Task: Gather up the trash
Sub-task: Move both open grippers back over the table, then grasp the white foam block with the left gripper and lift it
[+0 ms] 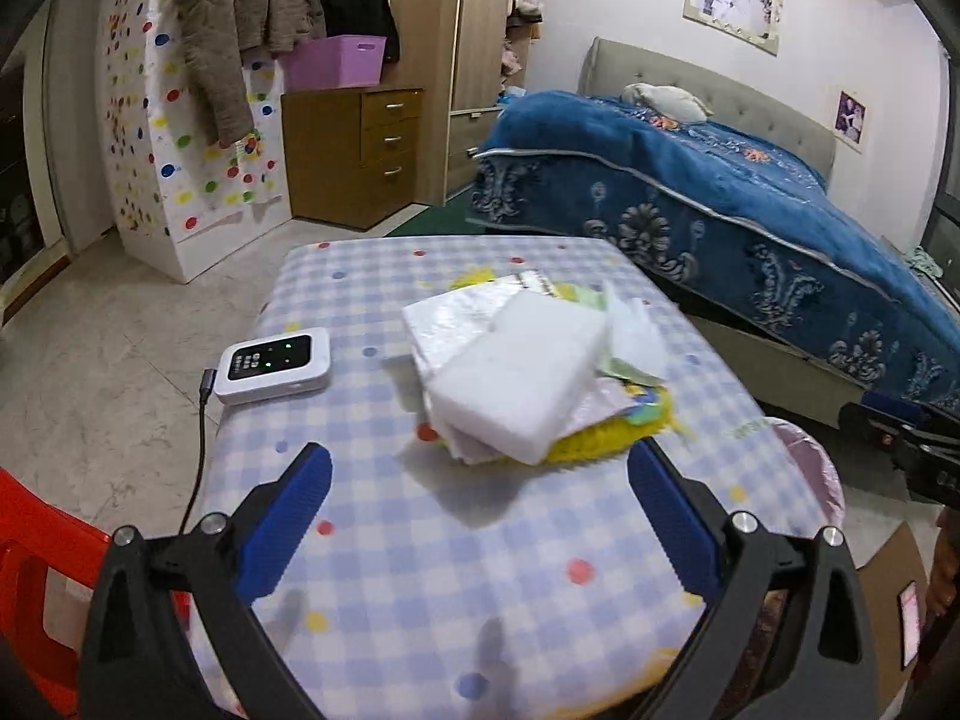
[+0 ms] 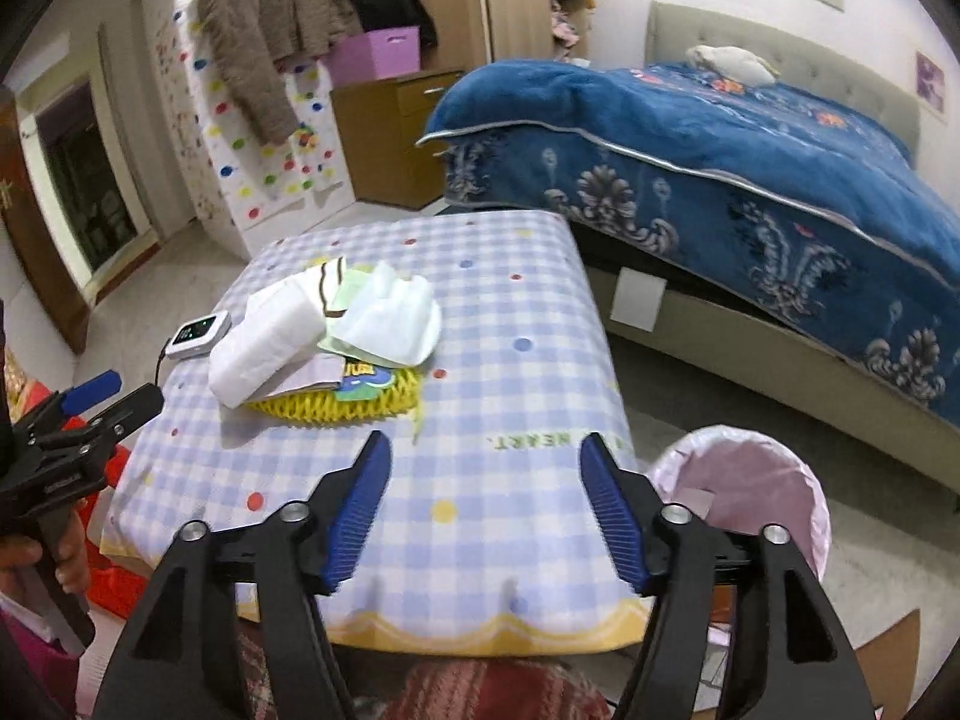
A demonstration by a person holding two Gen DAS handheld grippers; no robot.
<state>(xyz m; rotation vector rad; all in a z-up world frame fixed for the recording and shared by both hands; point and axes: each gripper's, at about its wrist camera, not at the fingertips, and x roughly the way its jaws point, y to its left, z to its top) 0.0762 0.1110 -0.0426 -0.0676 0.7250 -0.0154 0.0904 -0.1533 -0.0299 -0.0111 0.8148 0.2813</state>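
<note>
Blue-and-white checked tablecloth with coloured dots [image 2: 480, 324] as landmark. At its centre, heap of trash [image 2: 324, 348]: white foam block, crumpled white paper, yellow mesh. Beside its right edge, pink-lined waste bin [image 2: 774, 480]. Above its near edge, left gripper [image 1: 480, 474] and right gripper [image 2: 486, 462], jaws spread wide, empty.
</note>
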